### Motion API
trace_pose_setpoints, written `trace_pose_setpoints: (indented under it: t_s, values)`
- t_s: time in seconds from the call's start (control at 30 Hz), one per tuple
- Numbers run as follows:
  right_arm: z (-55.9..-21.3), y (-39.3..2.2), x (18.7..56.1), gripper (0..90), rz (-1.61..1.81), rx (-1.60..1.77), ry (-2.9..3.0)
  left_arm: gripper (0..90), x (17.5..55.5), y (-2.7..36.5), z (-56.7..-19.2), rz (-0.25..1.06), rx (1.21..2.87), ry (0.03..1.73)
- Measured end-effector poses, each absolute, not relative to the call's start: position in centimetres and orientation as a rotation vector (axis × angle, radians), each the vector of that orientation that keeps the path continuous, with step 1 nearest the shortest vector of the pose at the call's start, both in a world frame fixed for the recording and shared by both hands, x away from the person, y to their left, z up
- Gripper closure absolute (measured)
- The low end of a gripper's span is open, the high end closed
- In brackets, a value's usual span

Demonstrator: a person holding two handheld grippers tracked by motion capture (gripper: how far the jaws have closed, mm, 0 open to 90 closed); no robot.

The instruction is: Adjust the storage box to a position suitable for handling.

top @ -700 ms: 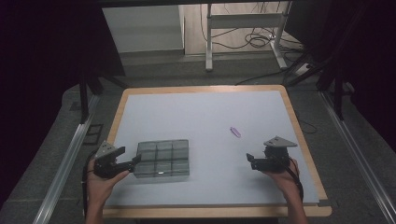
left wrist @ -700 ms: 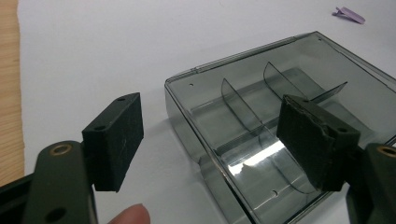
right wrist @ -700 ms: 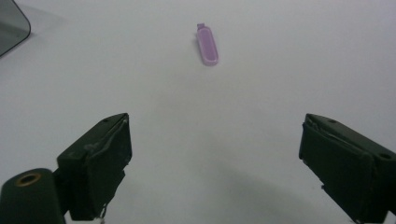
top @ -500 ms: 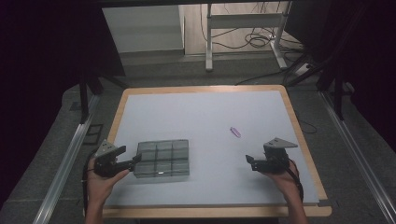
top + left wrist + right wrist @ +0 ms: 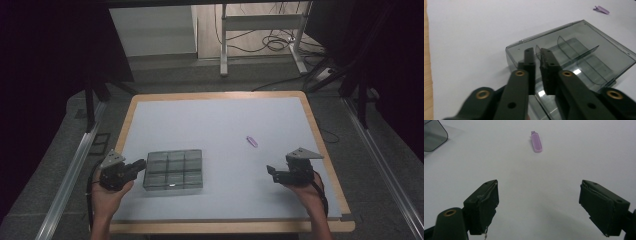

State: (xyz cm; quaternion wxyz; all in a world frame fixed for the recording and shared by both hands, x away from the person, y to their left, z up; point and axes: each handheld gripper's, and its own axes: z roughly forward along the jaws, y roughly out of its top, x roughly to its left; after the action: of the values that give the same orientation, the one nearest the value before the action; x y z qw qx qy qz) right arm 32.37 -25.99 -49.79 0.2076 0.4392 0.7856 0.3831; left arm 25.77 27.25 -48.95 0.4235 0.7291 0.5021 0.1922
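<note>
On the white table [image 5: 220,125], a smoky transparent compartment box [image 5: 173,169] lies flat at the near left, its dividers splitting it into a three-by-three grid. The left gripper [image 5: 131,167] sits at the box's left edge, held from below by the person's left hand [image 5: 106,192]. In the left gripper view, its two black fingers [image 5: 529,62] are drawn nearly together with just a thin gap, and a thin clear edge of the box, a wall or a divider, stands in that gap at the corner nearest the camera; the fingers pinch this edge. The rest of the box [image 5: 579,57] stretches away beyond the fingertips, its curved clear dividers visible through the tinted plastic.

The right gripper [image 5: 273,172] is over the near right part of the table, well apart from the box, held by the right hand [image 5: 305,190] with a grey three-cornered plate on top. In the right gripper view its fingers [image 5: 482,205] are spread wide with only bare table between them.

A small purple hair clip [image 5: 252,141] lies on the table between the two grippers, farther from the person, nearer the right gripper. The right gripper view shows the clip [image 5: 536,142] straight ahead of the open fingers, well apart from them, and a rounded corner of the box at the upper left edge.
</note>
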Motion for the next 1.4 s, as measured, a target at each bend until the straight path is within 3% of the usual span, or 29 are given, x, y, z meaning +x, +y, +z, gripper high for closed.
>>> trace_pose_setpoints:
  t_s: [0.57, 1.4]
  values:
    - [-49.9, -26.0, 32.5, 15.8, 1.081, 1.227, 2.198, 90.0, 26.0, 30.0, -50.9, 0.453, 1.728, 1.451]
    - [-49.9, -25.5, 32.3, 15.8, 1.052, 1.221, 2.177, 90.0, 26.8, 28.0, -54.4, 0.302, 1.900, 1.359]
